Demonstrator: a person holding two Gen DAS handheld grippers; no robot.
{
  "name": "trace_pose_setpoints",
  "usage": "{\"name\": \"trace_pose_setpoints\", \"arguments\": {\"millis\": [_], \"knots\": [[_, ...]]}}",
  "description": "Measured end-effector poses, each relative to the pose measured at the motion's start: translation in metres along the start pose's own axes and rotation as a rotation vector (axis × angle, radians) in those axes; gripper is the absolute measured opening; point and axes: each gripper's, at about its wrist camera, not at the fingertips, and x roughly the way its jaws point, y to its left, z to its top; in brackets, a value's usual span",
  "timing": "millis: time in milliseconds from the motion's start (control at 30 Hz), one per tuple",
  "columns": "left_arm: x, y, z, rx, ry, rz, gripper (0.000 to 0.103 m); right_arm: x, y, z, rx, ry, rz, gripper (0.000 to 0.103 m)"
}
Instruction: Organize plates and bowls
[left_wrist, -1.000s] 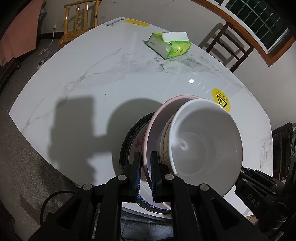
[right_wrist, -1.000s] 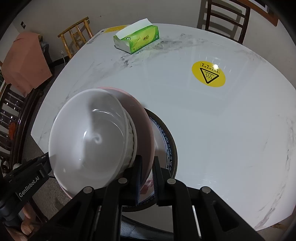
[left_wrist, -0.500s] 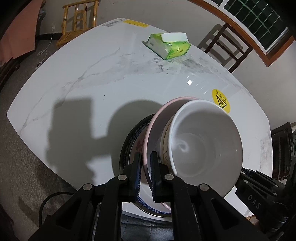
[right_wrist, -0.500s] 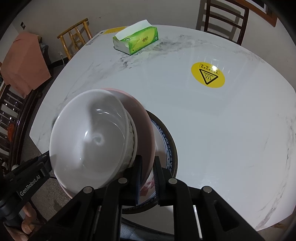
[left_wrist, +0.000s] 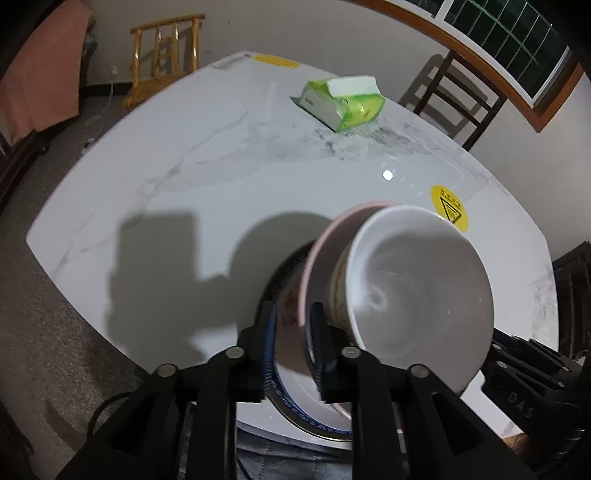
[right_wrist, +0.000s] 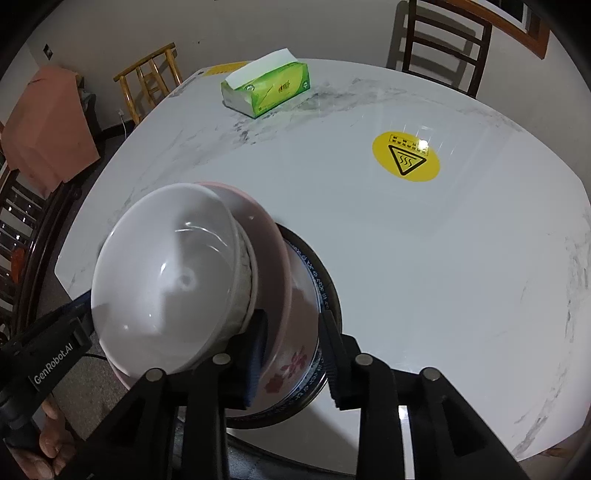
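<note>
left wrist: both hand-held grippers, left (left_wrist: 290, 345) and right (right_wrist: 291, 354), opening off the pink plate (left_wrist: 314, 258) rim

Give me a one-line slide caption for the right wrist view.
Right gripper opening around the pink bowl's rim, a white bowl nested inside, above a blue-rimmed plate on the marble table.

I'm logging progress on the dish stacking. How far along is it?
Done: the white bowl sits in the pink bowl, which sits on the blue-rimmed plate. In hand: the left gripper and right gripper are opening, the pink rim between their jaws. Left: withdrawing both.
</note>
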Motion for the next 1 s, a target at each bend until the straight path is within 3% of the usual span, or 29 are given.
{"name": "trace_pose_setpoints", "arguments": {"millis": [167, 233, 433, 733, 1000], "knots": [[-0.011, 0.006, 0.001, 0.004, -0.068, 0.034, 0.039, -0.013, -0.008, 0.000, 0.002, -0.060, -0.017, 0.056], [-0.015, 0.010, 0.000, -0.005, -0.079, 0.025, 0.046, -0.018, -0.012, -0.001, 0.003, -0.078, -0.005, 0.060], [-0.033, 0.010, -0.010, 0.009, -0.134, 0.015, 0.056, -0.029, -0.019, -0.012, -0.003, -0.127, -0.002, 0.061], [-0.060, -0.001, -0.047, 0.092, -0.253, 0.077, 0.077, -0.050, -0.022, -0.040, -0.020, -0.233, 0.025, 0.062], [-0.066, -0.010, -0.081, 0.110, -0.309, 0.107, 0.095, -0.056, -0.013, -0.074, -0.069, -0.294, 0.072, 0.062]]}}
